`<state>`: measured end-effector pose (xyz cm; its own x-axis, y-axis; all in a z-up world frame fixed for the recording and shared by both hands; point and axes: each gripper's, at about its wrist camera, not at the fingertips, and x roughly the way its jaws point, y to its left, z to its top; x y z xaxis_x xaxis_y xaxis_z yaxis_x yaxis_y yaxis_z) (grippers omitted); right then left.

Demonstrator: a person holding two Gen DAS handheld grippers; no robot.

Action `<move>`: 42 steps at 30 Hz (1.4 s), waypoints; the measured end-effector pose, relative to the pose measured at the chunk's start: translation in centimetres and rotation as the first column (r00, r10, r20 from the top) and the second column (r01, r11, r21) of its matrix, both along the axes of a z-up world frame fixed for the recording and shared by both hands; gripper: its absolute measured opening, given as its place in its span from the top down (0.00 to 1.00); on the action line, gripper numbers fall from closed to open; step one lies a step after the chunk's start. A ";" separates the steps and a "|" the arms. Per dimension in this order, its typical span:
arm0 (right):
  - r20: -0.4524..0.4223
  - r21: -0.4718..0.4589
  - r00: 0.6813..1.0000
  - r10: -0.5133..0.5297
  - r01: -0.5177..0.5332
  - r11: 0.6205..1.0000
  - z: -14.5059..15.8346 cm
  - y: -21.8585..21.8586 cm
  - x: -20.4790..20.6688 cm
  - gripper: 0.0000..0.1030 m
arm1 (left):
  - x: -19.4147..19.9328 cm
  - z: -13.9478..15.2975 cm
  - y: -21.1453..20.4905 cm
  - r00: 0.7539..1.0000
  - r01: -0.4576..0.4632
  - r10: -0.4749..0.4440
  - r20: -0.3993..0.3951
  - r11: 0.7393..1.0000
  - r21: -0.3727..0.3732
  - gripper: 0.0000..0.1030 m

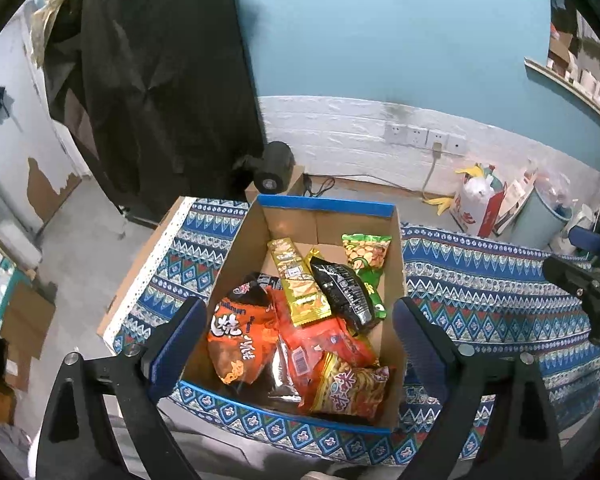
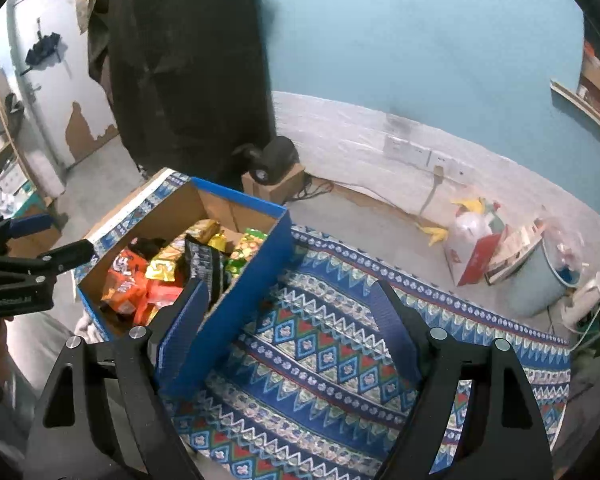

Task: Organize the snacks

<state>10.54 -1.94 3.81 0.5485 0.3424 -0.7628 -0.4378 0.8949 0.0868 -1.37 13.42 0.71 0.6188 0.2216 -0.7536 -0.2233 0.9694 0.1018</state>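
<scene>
Both claws hang released: left claw (image 1: 300, 344) straddles the snack box (image 1: 324, 205); right claw (image 2: 296, 328) beside it over the table (image 2: 324, 344).

Two wrist cameras, both close above, slanting down, left over the snack box (image 1: 312, 320), right beside it (image 2: 188, 264)

Glossy foil snack packets (image 1: 300, 312) fill a matt cardboard box (image 1: 396, 276) on seemingly woven cloth (image 1: 480, 292).
</scene>
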 end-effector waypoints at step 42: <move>0.007 -0.028 1.000 -0.002 0.002 1.000 -0.1 -1.8 -0.3 0.21 | 0.1 -0.1 -1.6 1.000 0.008 -0.007 -0.016 0.998 0.055 0.04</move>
<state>10.25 -3.69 3.72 0.5546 0.3201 -0.7681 -0.4365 0.8978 0.0590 -1.31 11.77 0.65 0.6089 0.2581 -0.7501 -0.2138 0.9640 0.1582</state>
